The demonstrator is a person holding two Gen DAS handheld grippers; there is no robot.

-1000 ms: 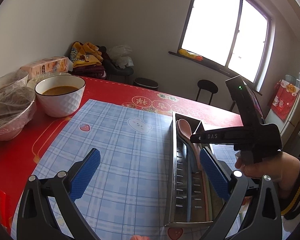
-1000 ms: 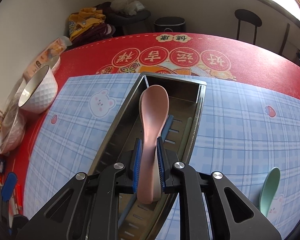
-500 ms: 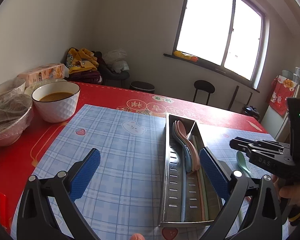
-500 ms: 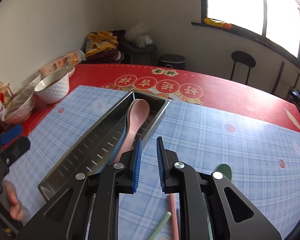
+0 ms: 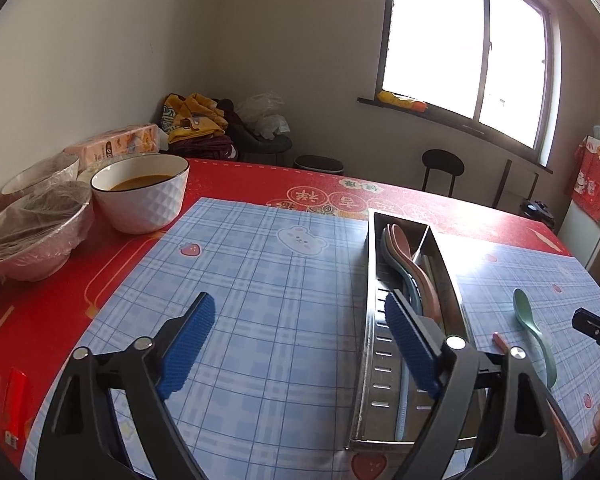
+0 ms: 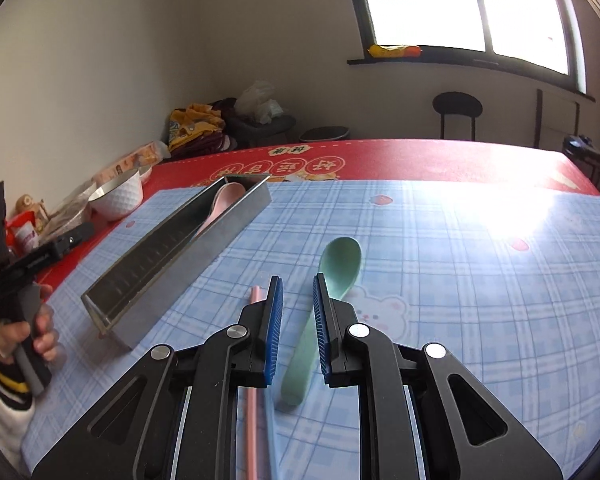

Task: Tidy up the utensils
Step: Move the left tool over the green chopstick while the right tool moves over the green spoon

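While the right gripper (image 6: 297,312) hangs low over the blue plaid mat (image 6: 460,272), its jaws stand parted with nothing between the pads. The green spoon (image 6: 332,276) lies flat on the mat right under that gap, long axis running away from the camera, bowl at the far end, handle toward the gripper and tilted a touch left. Just left of it a pink chopstick (image 6: 253,400) and a pale blue one lie side by side, partly hidden under the left finger. Over on the left, the metal utensil tray (image 5: 370,280) sits lengthwise on the mat, and inside it a pink spoon (image 5: 404,244) and a grey-blue spoon (image 5: 390,246) rest with bowls at the far end. The left gripper (image 5: 300,340) hovers wide open, empty, its right pad above the tray's near half. A white bowl (image 5: 140,196) of brown liquid stands on the red tablecloth (image 5: 60,280).
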